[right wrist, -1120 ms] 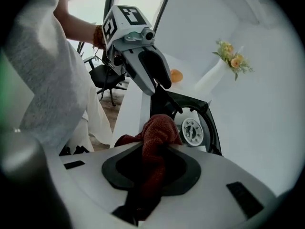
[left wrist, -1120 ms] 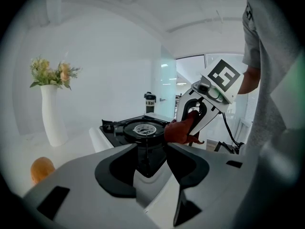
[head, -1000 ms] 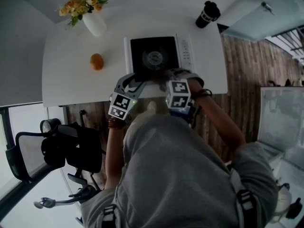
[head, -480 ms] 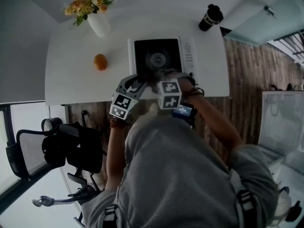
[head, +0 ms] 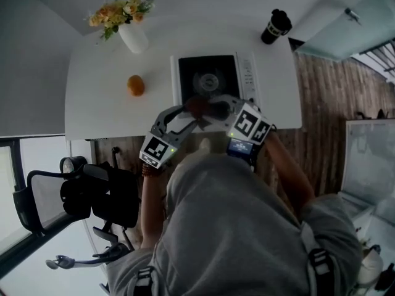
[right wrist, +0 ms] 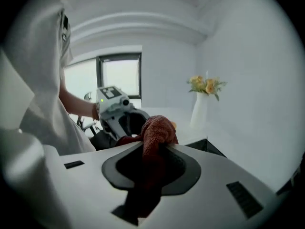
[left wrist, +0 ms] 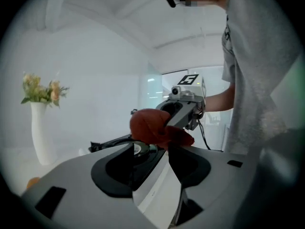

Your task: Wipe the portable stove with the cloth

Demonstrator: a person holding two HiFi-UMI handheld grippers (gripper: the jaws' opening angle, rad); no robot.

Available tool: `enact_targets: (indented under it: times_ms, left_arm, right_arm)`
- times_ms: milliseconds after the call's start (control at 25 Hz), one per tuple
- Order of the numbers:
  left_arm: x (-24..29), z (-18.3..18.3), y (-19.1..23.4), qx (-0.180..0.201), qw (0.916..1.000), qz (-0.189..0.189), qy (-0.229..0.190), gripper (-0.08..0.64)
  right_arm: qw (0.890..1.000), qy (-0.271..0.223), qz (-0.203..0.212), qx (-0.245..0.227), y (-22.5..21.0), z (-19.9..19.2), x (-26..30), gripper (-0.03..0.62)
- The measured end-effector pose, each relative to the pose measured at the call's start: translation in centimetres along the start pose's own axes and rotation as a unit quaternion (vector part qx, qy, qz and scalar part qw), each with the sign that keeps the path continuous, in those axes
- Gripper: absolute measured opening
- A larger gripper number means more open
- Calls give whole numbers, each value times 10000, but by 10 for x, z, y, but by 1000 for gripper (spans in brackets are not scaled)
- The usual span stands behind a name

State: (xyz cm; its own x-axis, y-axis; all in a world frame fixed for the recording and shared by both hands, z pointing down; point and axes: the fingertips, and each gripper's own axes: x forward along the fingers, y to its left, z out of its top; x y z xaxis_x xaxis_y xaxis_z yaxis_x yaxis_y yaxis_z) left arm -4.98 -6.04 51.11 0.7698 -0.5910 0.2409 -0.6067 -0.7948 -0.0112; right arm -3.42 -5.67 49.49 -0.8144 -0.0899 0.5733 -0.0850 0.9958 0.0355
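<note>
Left gripper (head: 190,115), jaws just opened wide with nothing between them, hovers at the near edge of the portable stove (head: 208,73) on the bench (head: 99,106). Right gripper (head: 217,108) pinches the red cloth (right wrist: 157,128) over that edge. The stove's panel print is too small to read.

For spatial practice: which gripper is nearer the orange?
Left. Left gripper, its empty jaws just opening, is right of the orange; right gripper, holding the cloth, is farther right.
</note>
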Motion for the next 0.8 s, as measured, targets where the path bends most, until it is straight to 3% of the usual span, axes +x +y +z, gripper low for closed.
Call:
enact_targets:
  times_ms: [120,280,400,480,640,800]
  left_arm:
    - [6,17,-21,366,9984,-426,-68,247]
    - [9,14,-41,688,9921,-1038,136,250]
    - [11,11,-48,1007,9884,-1109,241,244]
    - [14,10,-46,868,9905,-1059,138,187]
    - [10,19,-36,-87,9945,-952,-428,68]
    - [14,27,-30,-212,9943,-881,-565,51]
  right_arm:
    - [9973,-597,420,38,19,21,-6,92]
    - [9950,-596,794,118,35,14,-7,92]
    - [9925,-501,1016,459,38,6,-11,94]
    - [9937,-516,879,472,33,3,-14,92]
    - [9943,-848,479,435,20,4,-23,112]
    - [9934,-1031,247,443,10,5,-34,121]
